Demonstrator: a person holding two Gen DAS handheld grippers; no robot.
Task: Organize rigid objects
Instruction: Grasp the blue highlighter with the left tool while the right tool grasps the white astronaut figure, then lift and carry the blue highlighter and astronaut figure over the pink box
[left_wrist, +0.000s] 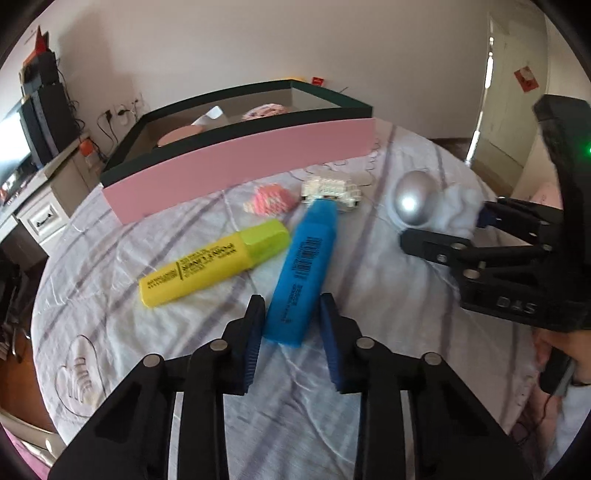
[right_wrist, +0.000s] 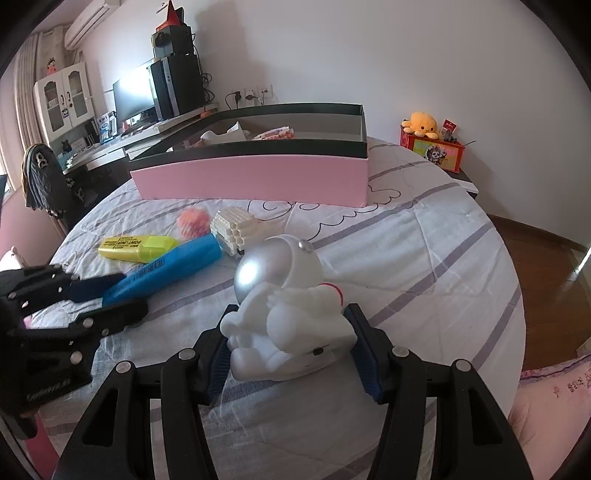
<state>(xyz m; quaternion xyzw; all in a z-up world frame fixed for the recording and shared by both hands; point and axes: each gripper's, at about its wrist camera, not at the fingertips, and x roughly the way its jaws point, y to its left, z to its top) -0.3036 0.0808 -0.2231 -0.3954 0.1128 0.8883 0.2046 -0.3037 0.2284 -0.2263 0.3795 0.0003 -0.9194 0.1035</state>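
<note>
A blue highlighter (left_wrist: 301, 273) lies on the bedsheet with its rear end between the fingers of my left gripper (left_wrist: 291, 343), which is open around it with small gaps on both sides. A yellow highlighter (left_wrist: 214, 267) lies to its left. A white brick truck (left_wrist: 330, 192) and a pink ball (left_wrist: 267, 199) lie beyond. My right gripper (right_wrist: 291, 354) is closed on a white astronaut figure (right_wrist: 284, 310) with a silver visor, resting on the sheet. The right gripper also shows in the left wrist view (left_wrist: 454, 229), and the left gripper in the right wrist view (right_wrist: 122, 291).
A pink box (left_wrist: 236, 162) with a dark rim stands open at the back of the bed and holds several items; it also shows in the right wrist view (right_wrist: 255, 177). A desk with a monitor (right_wrist: 133, 96) is at the left. A red box with a plush toy (right_wrist: 432, 144) is at the right.
</note>
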